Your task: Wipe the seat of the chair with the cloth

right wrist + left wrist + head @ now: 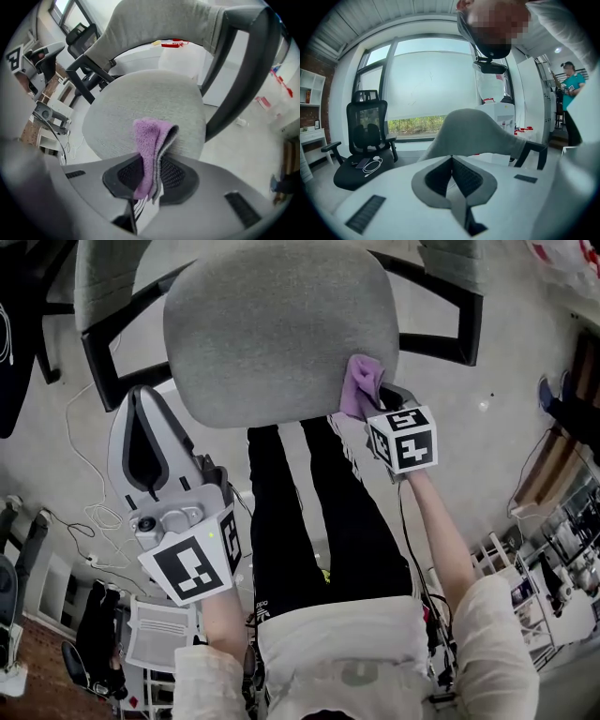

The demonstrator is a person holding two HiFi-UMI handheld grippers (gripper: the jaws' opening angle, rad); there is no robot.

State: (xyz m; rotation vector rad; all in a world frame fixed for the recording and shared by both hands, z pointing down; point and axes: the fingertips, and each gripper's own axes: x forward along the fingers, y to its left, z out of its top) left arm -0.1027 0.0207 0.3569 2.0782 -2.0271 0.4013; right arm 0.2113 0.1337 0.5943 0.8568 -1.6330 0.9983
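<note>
The chair's grey fabric seat (272,334) fills the upper middle of the head view, with its grey backrest (159,21) beyond it in the right gripper view. A folded purple cloth (361,385) lies against the seat's near right edge. My right gripper (367,404) is shut on it; the cloth (150,140) stands up between the jaws (152,164) and touches the seat (145,98). My left gripper (141,399) is held off the seat's left side, apart from it. Its jaws meet with nothing between them (452,161), aimed past the backrest (473,136).
Black armrest frames (441,296) (98,357) flank the seat. A black office chair (365,136) with a cable on it stands by the window. White cables (89,512) trail over the floor at the left. Shelving (553,568) and a person in teal (572,89) are at the right.
</note>
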